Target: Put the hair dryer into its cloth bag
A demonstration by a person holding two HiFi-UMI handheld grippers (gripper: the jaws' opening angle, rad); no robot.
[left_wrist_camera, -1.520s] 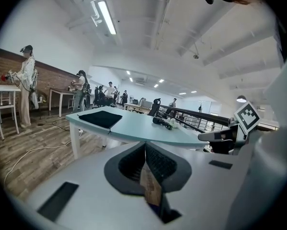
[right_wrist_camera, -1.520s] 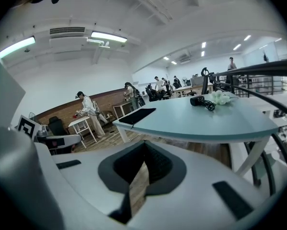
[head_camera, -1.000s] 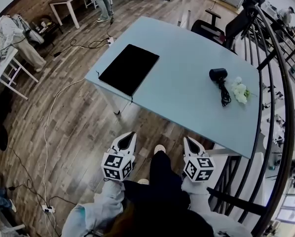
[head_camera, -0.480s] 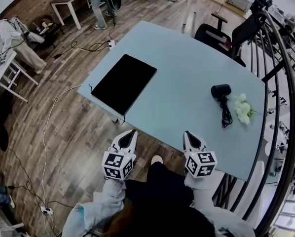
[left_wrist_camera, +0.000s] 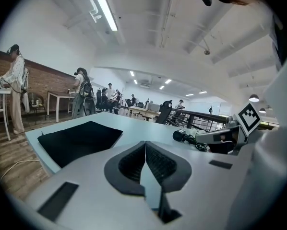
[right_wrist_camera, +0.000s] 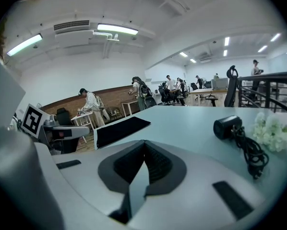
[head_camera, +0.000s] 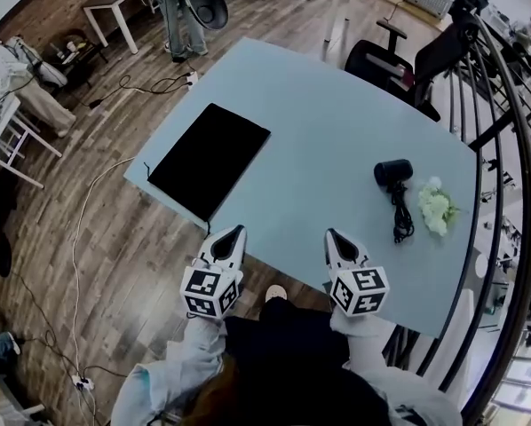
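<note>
Left gripper [head_camera: 233, 232] and right gripper [head_camera: 331, 235] nearer table [head_camera: 319, 131], jaws together

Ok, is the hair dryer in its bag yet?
Out. The hair dryer lies on the table beside the white flowers, its cord trailing, well apart from the black cloth bag, which lies flat.

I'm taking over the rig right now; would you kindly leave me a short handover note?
Left gripper: shut, empty, at the near edge of the table.
Right gripper: shut, empty, likewise.
Cloth bag lies flat on the table's left; hair dryer, cord attached, lies right, beside white flowers.
Done: nothing. Left: grasp dryer, open bag, slide it in.
</note>
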